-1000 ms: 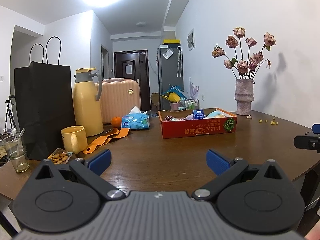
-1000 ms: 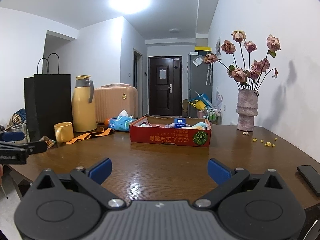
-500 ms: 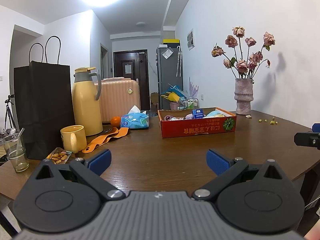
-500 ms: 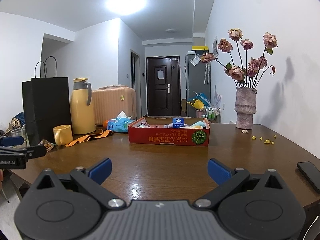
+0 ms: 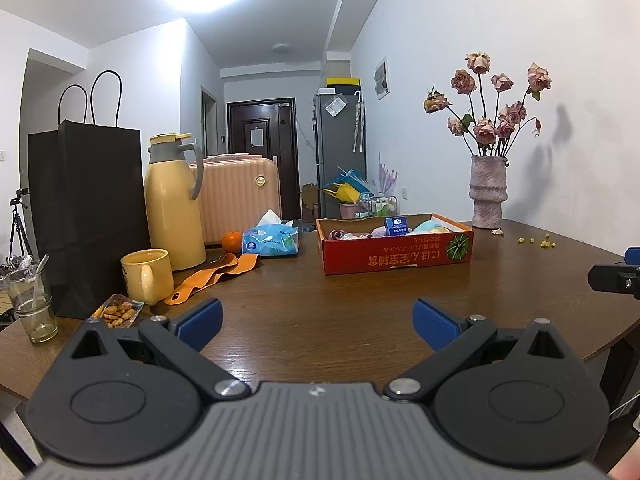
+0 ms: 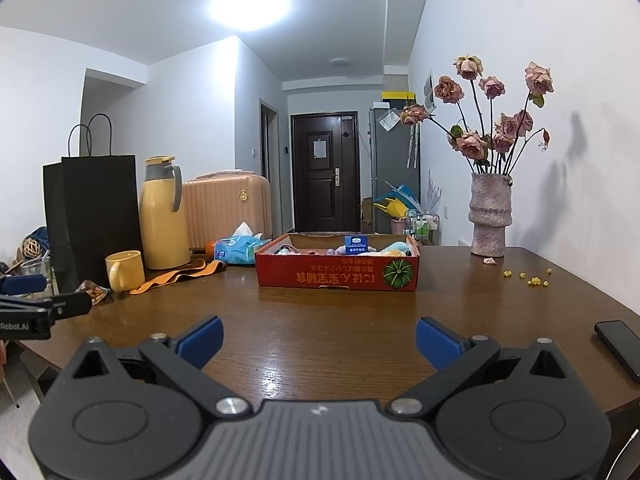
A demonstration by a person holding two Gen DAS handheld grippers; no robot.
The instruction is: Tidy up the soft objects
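Note:
A red cardboard box point(image 5: 396, 254) point(image 6: 337, 274) sits mid-table holding several soft items and a small blue packet point(image 5: 395, 226) point(image 6: 356, 243). An orange cloth strip point(image 5: 212, 276) point(image 6: 176, 276) lies left of it, beside a blue tissue pack point(image 5: 271, 240) point(image 6: 236, 250). My left gripper point(image 5: 316, 322) hovers open over the near table edge with nothing between its blue pads. My right gripper point(image 6: 318, 340) is likewise open and empty, well short of the box. Each gripper's tip shows at the edge of the other's view.
On the left stand a black paper bag point(image 5: 88, 216), a yellow thermos point(image 5: 172, 204), a yellow mug point(image 5: 146, 274), a snack packet point(image 5: 116, 312) and a glass point(image 5: 30, 300). A vase of dried roses point(image 6: 490, 216) stands far right. A dark phone point(image 6: 620, 346) lies near right.
The right wrist view has shifted slightly, so the box sits a little further left and lower. The left gripper has barely moved. Both stay open.

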